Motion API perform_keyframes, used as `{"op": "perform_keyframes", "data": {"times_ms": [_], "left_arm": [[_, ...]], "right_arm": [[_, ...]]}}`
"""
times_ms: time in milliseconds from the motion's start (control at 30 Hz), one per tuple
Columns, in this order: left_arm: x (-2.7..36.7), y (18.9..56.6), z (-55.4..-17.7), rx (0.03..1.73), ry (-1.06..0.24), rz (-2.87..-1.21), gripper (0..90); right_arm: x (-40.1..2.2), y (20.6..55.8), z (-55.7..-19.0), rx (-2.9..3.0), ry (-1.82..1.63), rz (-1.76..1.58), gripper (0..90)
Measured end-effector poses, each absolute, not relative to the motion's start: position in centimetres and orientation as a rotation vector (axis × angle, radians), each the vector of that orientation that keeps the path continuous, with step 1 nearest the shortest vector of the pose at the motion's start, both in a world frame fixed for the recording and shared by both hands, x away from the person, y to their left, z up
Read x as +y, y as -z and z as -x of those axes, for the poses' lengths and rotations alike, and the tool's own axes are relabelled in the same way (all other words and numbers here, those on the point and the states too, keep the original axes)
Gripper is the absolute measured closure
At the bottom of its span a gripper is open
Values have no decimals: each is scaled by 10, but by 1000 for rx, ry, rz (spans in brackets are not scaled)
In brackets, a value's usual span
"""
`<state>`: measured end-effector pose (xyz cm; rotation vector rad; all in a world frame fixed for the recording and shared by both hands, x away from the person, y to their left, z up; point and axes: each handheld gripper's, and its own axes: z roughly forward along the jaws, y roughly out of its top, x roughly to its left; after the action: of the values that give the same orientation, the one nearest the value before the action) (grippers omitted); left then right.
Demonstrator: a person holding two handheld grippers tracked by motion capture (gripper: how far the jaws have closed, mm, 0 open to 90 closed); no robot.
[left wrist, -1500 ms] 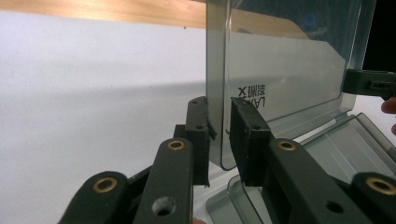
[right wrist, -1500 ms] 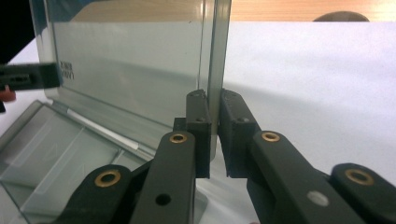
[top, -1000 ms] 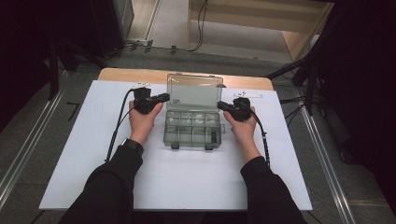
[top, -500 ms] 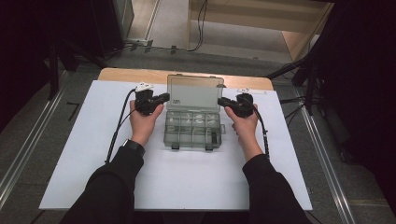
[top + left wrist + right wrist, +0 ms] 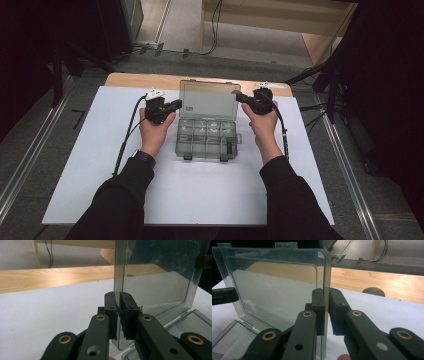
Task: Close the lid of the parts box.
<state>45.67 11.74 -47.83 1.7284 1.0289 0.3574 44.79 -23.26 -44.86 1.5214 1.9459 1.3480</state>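
Holding: we grip a clear compartment box [image 5: 207, 135] by its raised lid [image 5: 208, 100], one gripper at each side edge.
Left gripper [image 5: 176, 105]: we have its jaws clamped on the lid's left edge; in the left gripper view [image 5: 119, 312] the clear panel passes between the two black pads with no gap visible.
Left hand [image 5: 154, 131]: we rest it on the white table cover [image 5: 90, 165], just left of the box base.
Lid: it stands upright between the two grippers, hinged along the far side of the base; the base tray lies below and nearer than both sets of jaws.
Right gripper [image 5: 241, 97]: we have its jaws clamped on the lid's right edge; in the right gripper view [image 5: 325, 312] the lid's edge sits in the narrow slot between the pads. These jaws have just been closing.
Right hand [image 5: 262, 125]: we hold it just right of the box.
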Motion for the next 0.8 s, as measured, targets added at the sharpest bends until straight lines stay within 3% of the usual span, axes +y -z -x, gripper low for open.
{"op": "perform_keyframes", "data": {"times_ms": [267, 367, 467, 667, 800], "left_arm": [[121, 477, -457, 1052, -295, -1714, 809], [123, 472, -456, 1057, -261, -1698, 660], [127, 466, -453, 1038, -240, -1688, 640], [143, 456, -451, 990, -176, -1661, 643], [150, 455, -452, 979, -142, -1647, 728]], "right_arm": [[-230, 449, -441, 1926, -1341, -1475, 826], [-230, 449, -438, 1915, -1346, -1457, 826], [-229, 448, -434, 1912, -1337, -1440, 826], [-228, 449, -427, 1902, -1333, -1388, 825], [-228, 451, -422, 1884, -1337, -1354, 825]]}}
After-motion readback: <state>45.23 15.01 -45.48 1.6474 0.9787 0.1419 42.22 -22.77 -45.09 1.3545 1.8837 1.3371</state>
